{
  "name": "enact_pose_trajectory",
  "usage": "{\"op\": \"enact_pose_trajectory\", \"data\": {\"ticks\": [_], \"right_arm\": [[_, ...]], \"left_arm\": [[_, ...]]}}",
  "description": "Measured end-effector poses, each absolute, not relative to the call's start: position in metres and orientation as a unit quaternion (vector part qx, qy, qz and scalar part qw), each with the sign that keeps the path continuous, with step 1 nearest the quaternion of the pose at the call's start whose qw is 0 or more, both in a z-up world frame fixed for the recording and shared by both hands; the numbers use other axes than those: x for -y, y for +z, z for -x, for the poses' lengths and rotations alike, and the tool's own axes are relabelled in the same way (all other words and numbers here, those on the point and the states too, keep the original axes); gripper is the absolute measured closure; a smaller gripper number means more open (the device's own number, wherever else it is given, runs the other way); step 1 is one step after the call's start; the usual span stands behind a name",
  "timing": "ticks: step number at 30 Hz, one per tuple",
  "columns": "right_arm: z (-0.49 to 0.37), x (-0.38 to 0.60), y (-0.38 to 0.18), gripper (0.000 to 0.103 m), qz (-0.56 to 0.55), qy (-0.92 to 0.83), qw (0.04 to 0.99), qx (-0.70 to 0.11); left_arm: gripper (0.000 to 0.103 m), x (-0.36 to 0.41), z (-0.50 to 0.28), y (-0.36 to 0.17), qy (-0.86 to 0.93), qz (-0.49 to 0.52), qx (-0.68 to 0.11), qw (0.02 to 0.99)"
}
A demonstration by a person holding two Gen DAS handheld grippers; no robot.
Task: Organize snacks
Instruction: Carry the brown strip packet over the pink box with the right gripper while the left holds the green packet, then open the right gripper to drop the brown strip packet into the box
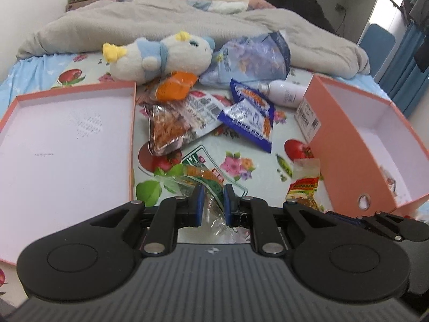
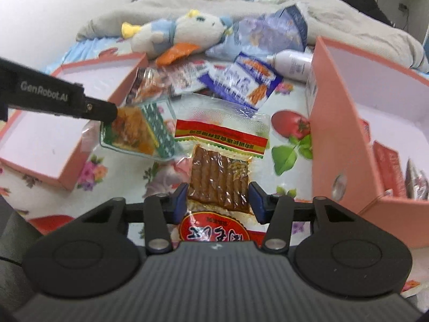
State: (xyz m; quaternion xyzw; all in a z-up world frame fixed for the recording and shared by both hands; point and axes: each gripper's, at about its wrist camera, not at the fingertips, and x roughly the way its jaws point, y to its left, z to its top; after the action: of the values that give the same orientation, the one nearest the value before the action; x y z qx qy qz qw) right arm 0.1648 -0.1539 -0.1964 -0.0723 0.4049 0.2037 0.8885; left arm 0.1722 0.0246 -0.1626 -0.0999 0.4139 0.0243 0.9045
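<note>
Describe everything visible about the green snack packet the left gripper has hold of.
The green snack packet is a small clear-plastic pouch with green printed edges and orange-brown food inside. Its film looks thin, glossy and crinkled. The left gripper has its jaws shut on one end, and the packet hangs tilted above the flowered bedsheet, near the corner of the pink box lid. Nothing else visibly touches it.

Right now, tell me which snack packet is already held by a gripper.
The clear packet with green print and orange filling, shut in the left gripper. The red-banded packet of brown strips merely lies between the open right gripper fingers.
</note>
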Motion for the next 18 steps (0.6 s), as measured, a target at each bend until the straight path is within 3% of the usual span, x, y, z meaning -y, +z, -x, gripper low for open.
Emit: {"op": "enact_pose_trajectory", "data": {"ticks": [18], "right_arm": [[-0.169,0.176,-0.127,0.053,0.055,0.187,0.910,-0.365]], "left_arm": [[0.094,-0.008,-0.164,-0.114,0.003,0.108,-0.391,0.914]]}}
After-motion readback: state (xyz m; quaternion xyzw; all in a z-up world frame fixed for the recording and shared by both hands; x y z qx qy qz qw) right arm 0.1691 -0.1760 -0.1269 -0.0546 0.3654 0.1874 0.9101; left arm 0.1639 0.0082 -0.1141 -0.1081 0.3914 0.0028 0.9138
